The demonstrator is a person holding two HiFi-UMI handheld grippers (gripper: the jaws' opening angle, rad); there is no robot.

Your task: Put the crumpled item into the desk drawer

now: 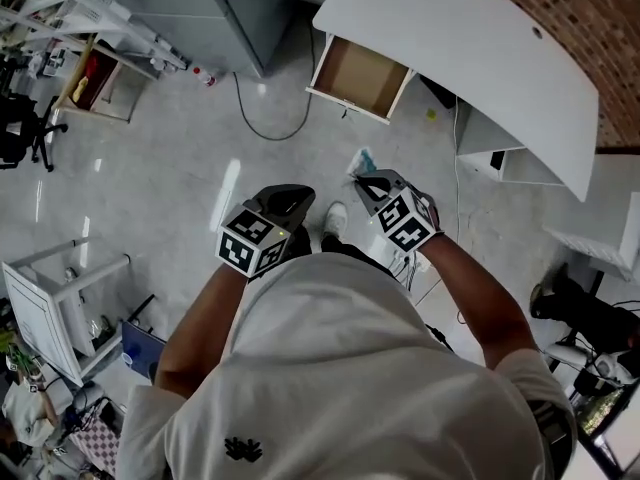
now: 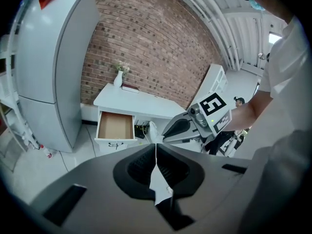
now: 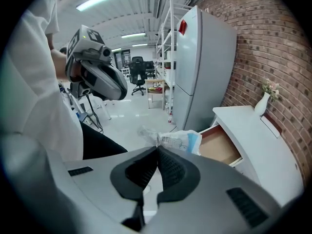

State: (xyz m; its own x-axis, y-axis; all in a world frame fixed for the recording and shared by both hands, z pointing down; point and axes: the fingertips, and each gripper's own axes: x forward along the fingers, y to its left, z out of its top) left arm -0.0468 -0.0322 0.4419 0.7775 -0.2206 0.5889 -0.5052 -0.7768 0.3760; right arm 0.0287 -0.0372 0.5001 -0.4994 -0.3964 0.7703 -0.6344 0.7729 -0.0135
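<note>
The crumpled item (image 1: pixel 361 160), a whitish wrapper with a blue patch, sticks out from the tips of my right gripper (image 1: pixel 364 179), which is shut on it. In the right gripper view the wrapper (image 3: pixel 178 140) shows just past the closed right gripper (image 3: pixel 157 148). The desk drawer (image 1: pixel 360 76) stands open and bare under the white desk (image 1: pixel 500 53), ahead of both grippers. My left gripper (image 1: pixel 296 194) is held beside the right one, shut with nothing in it. From the left gripper (image 2: pixel 156 145) I see the drawer (image 2: pixel 116 126) and the wrapper (image 2: pixel 152 131).
A tall grey fridge (image 1: pixel 225 8) stands left of the desk, with a black cable (image 1: pixel 265 118) on the floor between them. A white vase (image 2: pixel 118 77) sits on the desk. A white cart (image 1: pixel 60 298) is at the left. The person's shoe (image 1: pixel 335 218) shows below.
</note>
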